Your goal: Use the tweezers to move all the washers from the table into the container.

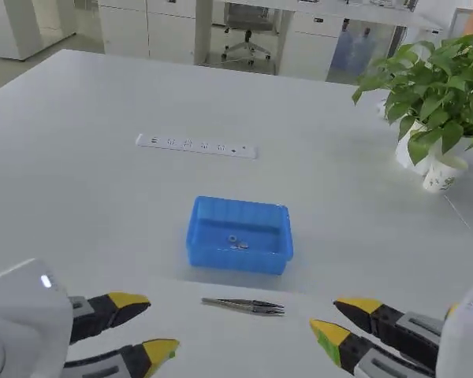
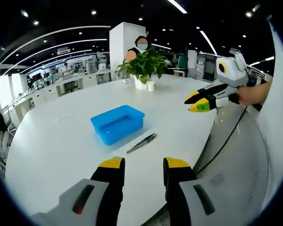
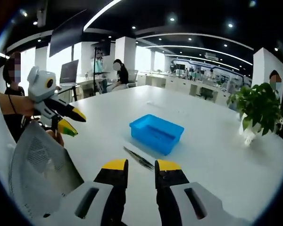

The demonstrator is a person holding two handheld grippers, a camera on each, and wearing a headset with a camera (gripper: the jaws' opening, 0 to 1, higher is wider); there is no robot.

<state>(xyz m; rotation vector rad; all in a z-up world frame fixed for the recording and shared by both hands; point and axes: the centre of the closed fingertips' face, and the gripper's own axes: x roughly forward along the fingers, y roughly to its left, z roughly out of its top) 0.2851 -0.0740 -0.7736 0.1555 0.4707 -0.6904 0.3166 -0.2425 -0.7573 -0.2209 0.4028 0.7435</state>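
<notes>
Head view looks down on a white table (image 1: 79,197) with a blue container (image 1: 236,260) at its middle. A few small washers (image 1: 237,242) lie on the container's floor, and I can make out none on the tabletop. The tweezers (image 1: 244,305) lie flat on the table at 6 o'clock from the container, near its front wall, touched by neither gripper. At 9 o'clock from them is the left gripper (image 1: 146,324), at 3 o'clock the right gripper (image 1: 340,318), both with jaws parted and empty. A power strip (image 1: 195,146) lies at 12 o'clock beyond the container, a potted plant (image 1: 437,87) at 2 o'clock. The transfer looks done or nearly so. Any next move calls for checking the table for stray washers, then closing one gripper on the tweezers' handle end.
</notes>
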